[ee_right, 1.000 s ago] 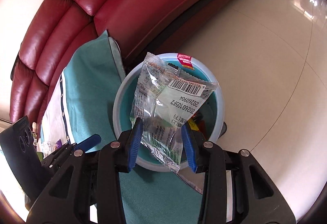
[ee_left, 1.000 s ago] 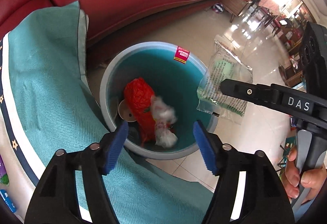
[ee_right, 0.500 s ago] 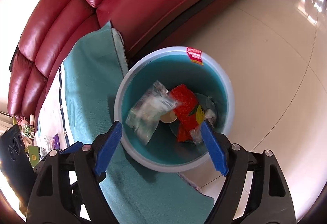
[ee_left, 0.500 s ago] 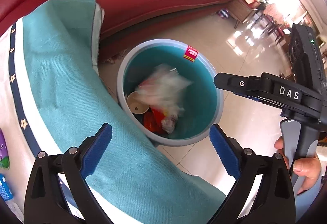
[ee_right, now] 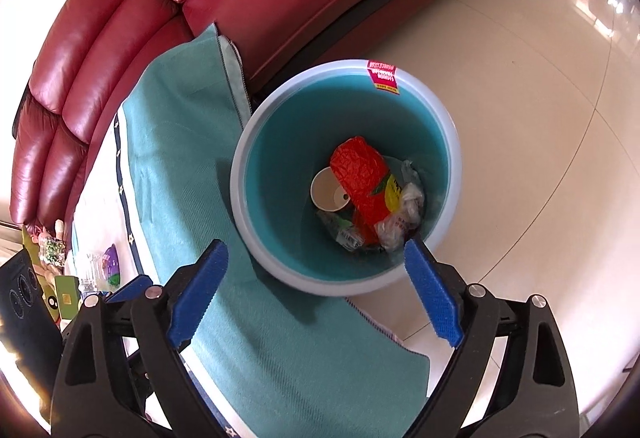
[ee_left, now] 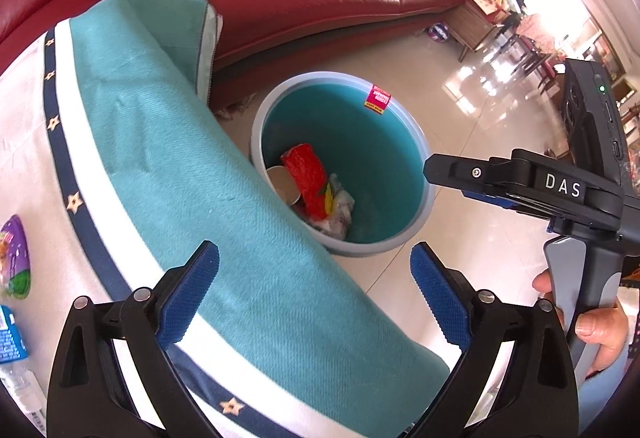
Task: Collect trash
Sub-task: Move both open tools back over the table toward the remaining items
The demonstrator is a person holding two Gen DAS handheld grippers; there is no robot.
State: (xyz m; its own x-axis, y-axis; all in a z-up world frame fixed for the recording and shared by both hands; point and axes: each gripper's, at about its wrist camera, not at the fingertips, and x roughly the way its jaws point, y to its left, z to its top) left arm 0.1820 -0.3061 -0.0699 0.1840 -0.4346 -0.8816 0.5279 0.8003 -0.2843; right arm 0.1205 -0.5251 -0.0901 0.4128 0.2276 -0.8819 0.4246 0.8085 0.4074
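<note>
Right wrist view: the right tongs (ee_right: 314, 292) hang above the round teal trash bin (ee_right: 256, 142) on the floor, jaws spread wide with nothing between them — they have just been opening. The clear snack wrapper (ee_right: 346, 232) that these tongs gripped a second ago now lies at the bottom of the bin, beside the red crumpled bag (ee_right: 362, 178), a paper cup (ee_right: 324, 188) and a wad of white plastic (ee_right: 404, 218). Left wrist view: the left tongs (ee_left: 314, 292) are likewise wide open and empty, having also just been opening; they sit over the teal-and-white cloth (ee_left: 168, 166) that covers the tabletop, with the bin (ee_left: 424, 174) just beyond its edge. A hand (ee_left: 596, 326) holds the handle of the right tool at frame right. With both loads dropped, this round of collecting appears complete — a purple packet (ee_left: 14, 258) and a blue-labelled packet (ee_left: 10, 336) at the cloth's left margin look like likely next pickups.
</note>
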